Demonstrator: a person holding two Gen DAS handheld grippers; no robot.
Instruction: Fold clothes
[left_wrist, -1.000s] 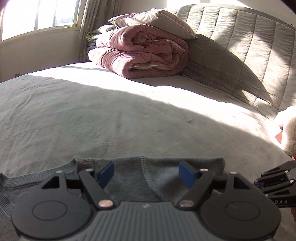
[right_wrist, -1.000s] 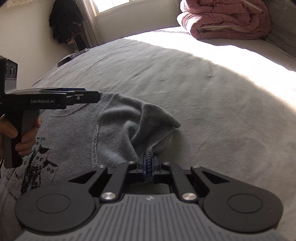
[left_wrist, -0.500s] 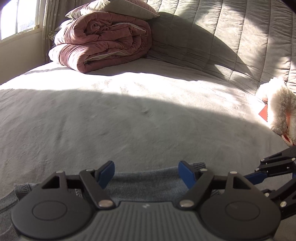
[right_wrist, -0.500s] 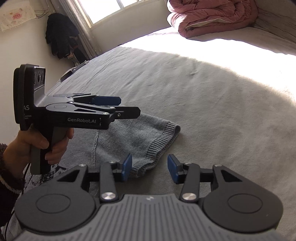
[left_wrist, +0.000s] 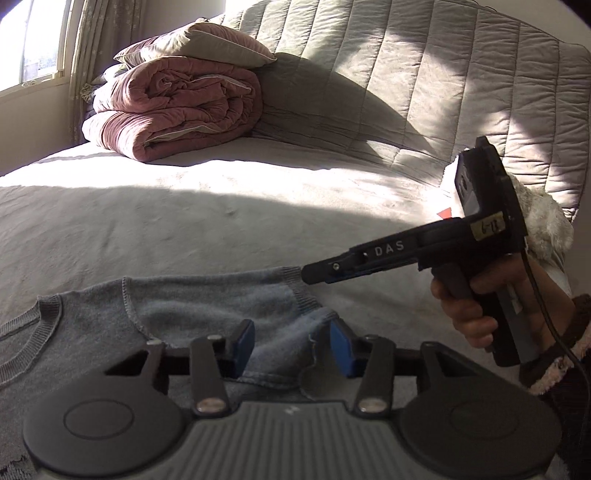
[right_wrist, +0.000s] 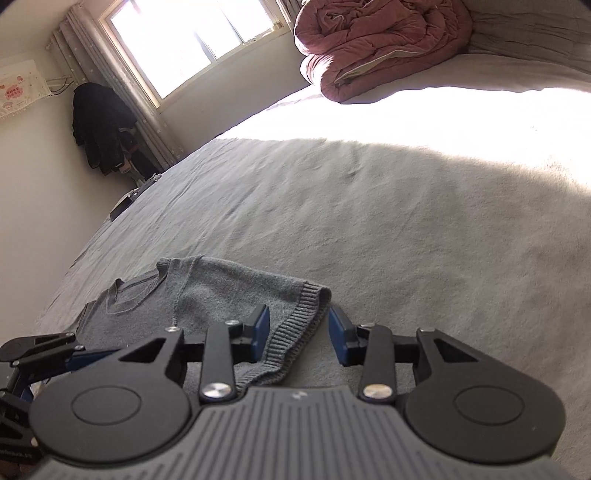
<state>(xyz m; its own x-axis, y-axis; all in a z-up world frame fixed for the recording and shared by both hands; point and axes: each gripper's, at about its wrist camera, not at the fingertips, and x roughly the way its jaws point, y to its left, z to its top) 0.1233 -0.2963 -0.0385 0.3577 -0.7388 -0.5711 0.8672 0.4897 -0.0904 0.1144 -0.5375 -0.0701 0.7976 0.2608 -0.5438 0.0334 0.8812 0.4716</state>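
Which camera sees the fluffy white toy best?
The left wrist view. The fluffy white toy lies at the bed's right edge, partly hidden behind the right gripper. The right wrist view does not show it.

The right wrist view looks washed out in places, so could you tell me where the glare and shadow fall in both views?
Right wrist view: the sunlit part of the bed is blown out to white, as is the window; the grey sweater lies in shade, evenly lit. Left wrist view: a sun band crosses the bed behind the shaded sweater, and fisheye distortion bows the quilted headboard.
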